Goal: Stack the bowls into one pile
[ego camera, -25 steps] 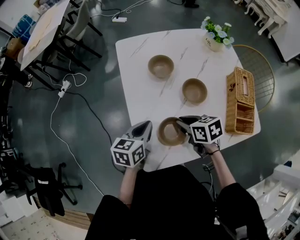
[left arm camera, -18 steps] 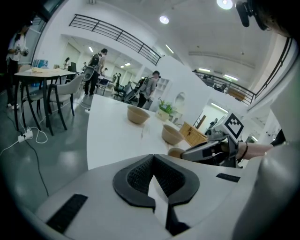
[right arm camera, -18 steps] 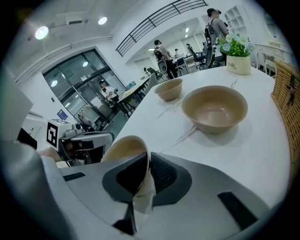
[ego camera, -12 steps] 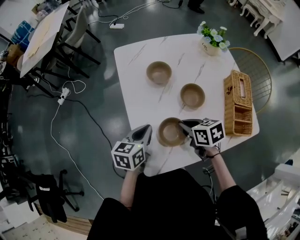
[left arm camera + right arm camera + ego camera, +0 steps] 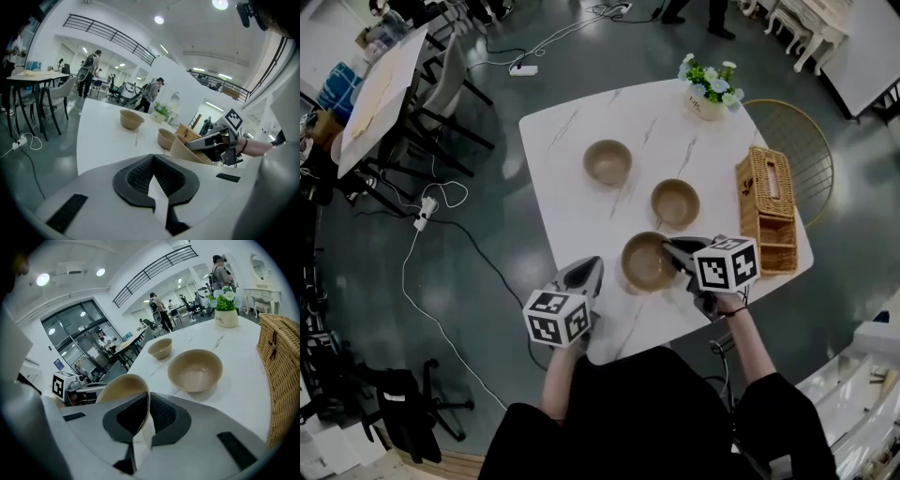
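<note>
Right gripper [image 5: 672,247], jaws just closed, is clamping the nearest bowl [image 5: 642,266] by its rim; left gripper [image 5: 592,266] is hanging alongside, jaws together, empty.

Far bowl [image 5: 607,161] and middle bowl [image 5: 675,203] on table [image 5: 572,202] — basket [image 5: 766,211] right, flowerpot [image 5: 707,105] behind

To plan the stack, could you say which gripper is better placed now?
Right gripper: its fingers clamp the rim of the nearest round tan bowl, with the middle tan bowl directly ahead; the left gripper holds nothing.
</note>
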{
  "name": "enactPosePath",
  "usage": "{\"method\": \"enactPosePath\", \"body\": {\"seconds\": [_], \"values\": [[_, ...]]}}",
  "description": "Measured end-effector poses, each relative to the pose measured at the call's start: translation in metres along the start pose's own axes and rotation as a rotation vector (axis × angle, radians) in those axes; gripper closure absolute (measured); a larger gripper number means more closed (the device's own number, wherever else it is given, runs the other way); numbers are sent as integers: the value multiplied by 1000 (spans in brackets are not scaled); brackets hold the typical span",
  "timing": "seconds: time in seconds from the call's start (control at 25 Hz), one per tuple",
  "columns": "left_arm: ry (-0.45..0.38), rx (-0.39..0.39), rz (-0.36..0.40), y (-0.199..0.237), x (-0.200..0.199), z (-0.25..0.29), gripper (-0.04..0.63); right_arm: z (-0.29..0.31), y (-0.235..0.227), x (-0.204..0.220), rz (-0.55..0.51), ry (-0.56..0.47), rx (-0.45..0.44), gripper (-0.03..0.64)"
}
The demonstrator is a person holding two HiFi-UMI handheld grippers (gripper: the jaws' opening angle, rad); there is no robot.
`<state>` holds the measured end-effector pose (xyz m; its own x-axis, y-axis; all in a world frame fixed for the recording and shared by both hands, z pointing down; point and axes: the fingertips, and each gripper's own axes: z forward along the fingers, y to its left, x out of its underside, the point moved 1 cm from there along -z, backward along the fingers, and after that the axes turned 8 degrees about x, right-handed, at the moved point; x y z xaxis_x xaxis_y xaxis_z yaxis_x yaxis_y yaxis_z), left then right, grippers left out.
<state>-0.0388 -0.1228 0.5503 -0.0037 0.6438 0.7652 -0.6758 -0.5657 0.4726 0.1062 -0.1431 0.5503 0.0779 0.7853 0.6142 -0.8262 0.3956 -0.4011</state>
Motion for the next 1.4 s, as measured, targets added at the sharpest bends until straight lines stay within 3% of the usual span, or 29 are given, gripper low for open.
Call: {"method": "enactPosePath", "body": {"seconds": [0.6, 0.88, 1.4], "values": [[16, 53, 30, -6, -21, 33, 580, -15, -57, -48, 108, -143, 127, 591], [34, 71, 27, -9, -22, 51, 580, -18, -96, -62, 208, -209, 270, 591], [61, 71, 7, -4, -19, 67, 580, 3, -130, -59, 223, -170, 385, 591]]}}
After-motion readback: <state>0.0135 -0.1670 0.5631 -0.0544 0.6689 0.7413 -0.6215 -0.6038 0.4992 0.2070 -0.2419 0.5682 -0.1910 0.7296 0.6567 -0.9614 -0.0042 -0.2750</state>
